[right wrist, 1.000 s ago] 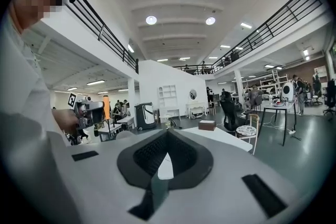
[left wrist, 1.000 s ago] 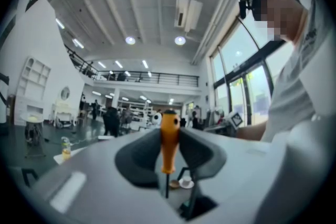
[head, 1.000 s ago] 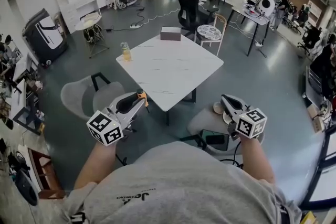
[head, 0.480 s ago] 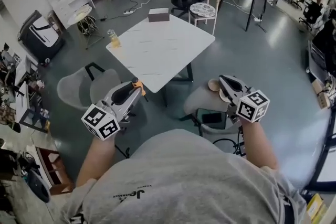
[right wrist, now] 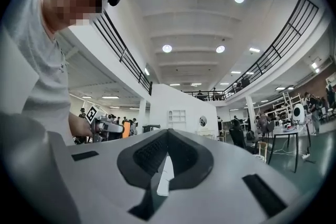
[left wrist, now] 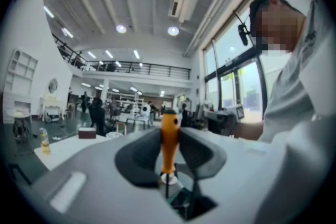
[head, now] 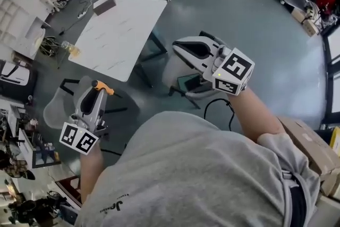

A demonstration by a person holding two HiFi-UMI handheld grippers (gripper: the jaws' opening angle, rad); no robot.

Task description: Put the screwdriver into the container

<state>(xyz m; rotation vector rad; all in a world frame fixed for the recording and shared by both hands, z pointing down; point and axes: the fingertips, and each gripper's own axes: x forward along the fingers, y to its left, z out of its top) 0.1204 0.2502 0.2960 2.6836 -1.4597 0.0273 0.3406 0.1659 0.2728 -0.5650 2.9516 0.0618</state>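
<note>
The left gripper (head: 95, 93) pinches the orange-handled screwdriver (left wrist: 169, 136) in its jaws. The right gripper (head: 179, 47) has its jaws pressed together, empty. Both are held clear of the white surface (head: 119, 29).

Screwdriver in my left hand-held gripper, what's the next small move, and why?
Probably swing the left hand-held gripper toward the white table: its jaws clamp the screwdriver, while the box sits on that table's far edge, well away from it.

Screwdriver (left wrist: 169, 136): handle orange plastic, smooth, slight sheen; shaft thin bare metal. Left gripper (head: 96, 91) and right gripper (right wrist: 167, 136): matt grey plastic shells, black ribbed pads (right wrist: 147, 152). Table (head: 117, 34): white, smooth, faintly veined. Floor (head: 239, 13): grey, polished, reflective. Shirt (head: 191, 178): grey cloth
</note>
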